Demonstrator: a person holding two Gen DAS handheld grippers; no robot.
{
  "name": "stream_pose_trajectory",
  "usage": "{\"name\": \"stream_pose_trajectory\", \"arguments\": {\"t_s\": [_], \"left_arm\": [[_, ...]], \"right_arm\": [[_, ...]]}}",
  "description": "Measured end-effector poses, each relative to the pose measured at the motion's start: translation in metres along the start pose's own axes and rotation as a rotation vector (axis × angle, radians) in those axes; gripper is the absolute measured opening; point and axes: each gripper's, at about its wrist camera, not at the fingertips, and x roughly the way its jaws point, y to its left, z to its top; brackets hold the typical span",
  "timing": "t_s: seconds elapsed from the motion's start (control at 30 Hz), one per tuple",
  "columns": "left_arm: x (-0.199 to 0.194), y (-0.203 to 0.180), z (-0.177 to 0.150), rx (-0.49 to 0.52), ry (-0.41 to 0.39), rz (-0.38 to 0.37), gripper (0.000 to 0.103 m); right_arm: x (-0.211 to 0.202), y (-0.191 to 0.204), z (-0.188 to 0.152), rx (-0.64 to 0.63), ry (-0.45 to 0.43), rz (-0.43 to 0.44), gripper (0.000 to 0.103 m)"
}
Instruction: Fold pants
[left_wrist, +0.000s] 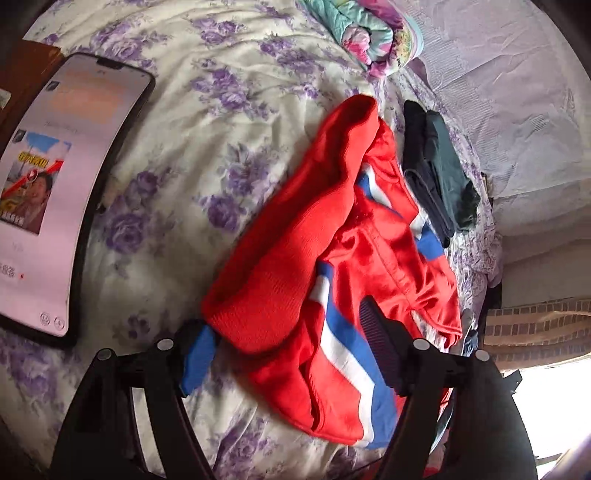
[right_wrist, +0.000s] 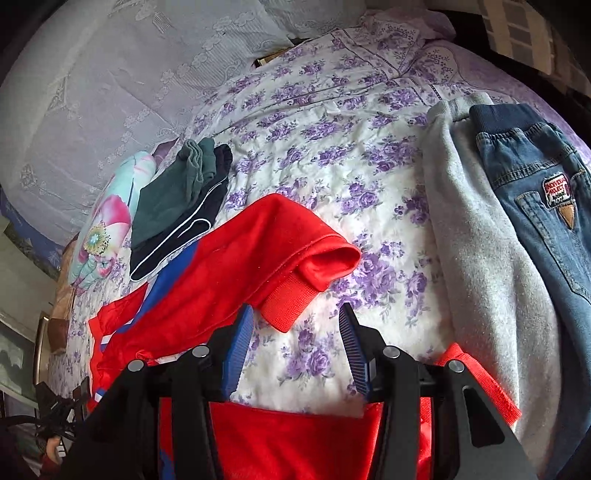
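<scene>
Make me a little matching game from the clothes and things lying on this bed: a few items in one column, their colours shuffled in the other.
Things:
1. track pants
2. folded shorts
3. jeans
4. sweatpants

Colours:
A. pale grey
B. red with blue and white stripes
C. blue denim
D. dark green and navy

Pairs: 1-B, 2-D, 3-C, 4-A

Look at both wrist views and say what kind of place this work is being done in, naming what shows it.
Most likely a bedroom at home. The red pants lie on a purple-flowered bedspread, a pale embossed pillow sits at its far edge, and other folded clothes such as jeans rest nearby.
</scene>
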Motion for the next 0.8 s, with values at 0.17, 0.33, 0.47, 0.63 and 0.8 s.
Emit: {"name": "stream_pose_trajectory", "arguments": {"t_s": [0.17,0.33,0.47,0.63,0.8], "left_arm": [[-0.036,0.009,0.000,-0.053,-0.183,0.050,0.015],[-0.077,0.033,0.003,-0.101,-0.283,0.162,0.012],[-0.066,0.035,0.000,-0.114,-0.197,0.187,0.031],[-0.054,0.020,-0.015,-0.130,-0.199,0.178,0.072],[-0.062,0.010,-0.031,-0.107,-0.224,0.161,0.073]], "right_arm": [[0.002,0.002,0.003,0.006,0.009,0.014,0.048],[0.004,-0.009,-0.004,0.039,0.020,0.002,0.048],[0.030,-0.010,-0.008,0.029,0.099,-0.032,0.048],[0.058,0.002,0.004,-0.035,0.104,-0.015,0.048],[0.083,0.023,0.014,-0.134,0.143,0.016,0.020]]}}
